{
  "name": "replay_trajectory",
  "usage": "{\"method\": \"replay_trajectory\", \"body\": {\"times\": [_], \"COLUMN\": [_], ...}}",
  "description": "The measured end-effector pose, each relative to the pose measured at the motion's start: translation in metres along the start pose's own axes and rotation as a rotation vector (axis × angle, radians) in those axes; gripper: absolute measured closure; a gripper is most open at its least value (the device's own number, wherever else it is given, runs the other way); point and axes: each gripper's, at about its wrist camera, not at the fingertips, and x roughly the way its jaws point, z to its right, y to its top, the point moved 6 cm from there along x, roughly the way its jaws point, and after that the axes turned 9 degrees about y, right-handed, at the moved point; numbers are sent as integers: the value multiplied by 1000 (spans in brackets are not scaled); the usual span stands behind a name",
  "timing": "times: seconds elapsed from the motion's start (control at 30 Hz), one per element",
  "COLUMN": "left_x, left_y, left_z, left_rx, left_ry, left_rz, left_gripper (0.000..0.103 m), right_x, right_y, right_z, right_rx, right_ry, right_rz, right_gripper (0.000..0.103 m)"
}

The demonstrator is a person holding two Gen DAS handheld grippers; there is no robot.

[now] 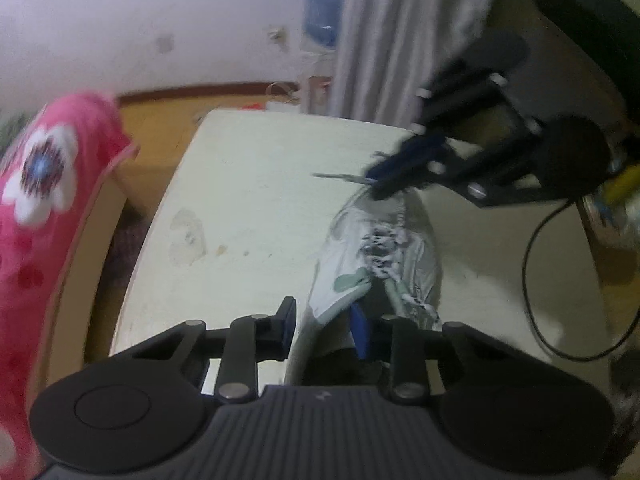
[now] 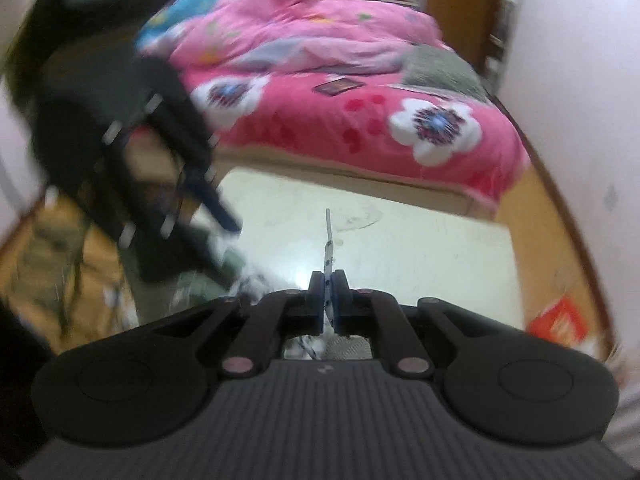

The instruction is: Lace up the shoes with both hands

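A grey-white shoe point(image 1: 400, 240) with mint patches and speckled laces lies on the white table point(image 1: 248, 200), toe pointing away. My left gripper point(image 1: 326, 322) straddles the shoe's left side wall at the heel. One pad sits outside and the blue pad inside the opening, both against the wall. Over the toe, my right gripper point(image 1: 376, 184) is shut on the lace, whose stiff tip point(image 1: 336, 177) pokes out leftward. In the right wrist view the right gripper point(image 2: 328, 280) pinches the lace point(image 2: 328, 240), which stands up between its pads. The left gripper point(image 2: 226, 218) shows blurred at upper left.
A bed with pink flowered bedding point(image 2: 360, 120) runs along the table's far side and shows at the left point(image 1: 40, 200). A black cable point(image 1: 530, 280) loops on the table to the right of the shoe. A grey curtain point(image 1: 380, 40) hangs behind. A red packet point(image 2: 560, 320) lies on the wooden floor.
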Motion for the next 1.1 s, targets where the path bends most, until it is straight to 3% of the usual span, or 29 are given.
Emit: {"method": "replay_trajectory", "body": {"times": [0.1, 0.27, 0.33, 0.43, 0.5, 0.6, 0.87, 1.1], "left_x": [-9, -4, 4, 13, 15, 18, 17, 10], "left_y": [-6, -21, -28, -33, -33, -33, -19, -14], "left_z": [-20, -44, -49, -54, -54, -51, -31, -21], "left_rx": [-232, -683, -813, -923, -953, -907, -652, -513], "left_ry": [-56, -257, -314, -356, -374, -366, -282, -232], "left_rz": [-47, -146, -171, -173, -161, -153, -96, -51], "left_gripper": [72, 72, 72, 72, 71, 71, 71, 72], "right_x": [-5, -8, -9, -7, -8, -8, -3, 0], "right_y": [-1, 2, 2, -2, -6, -11, -18, -19], "right_z": [-2, -4, -8, -14, -18, -20, -26, -32], "right_rx": [-46, -63, -85, -161, -216, -292, -527, -676], "right_ry": [30, 64, 76, 90, 100, 112, 145, 168], "right_rz": [-26, -18, -13, -32, -47, -67, -116, -161], "right_gripper": [100, 100, 100, 100, 100, 100, 100, 100]}}
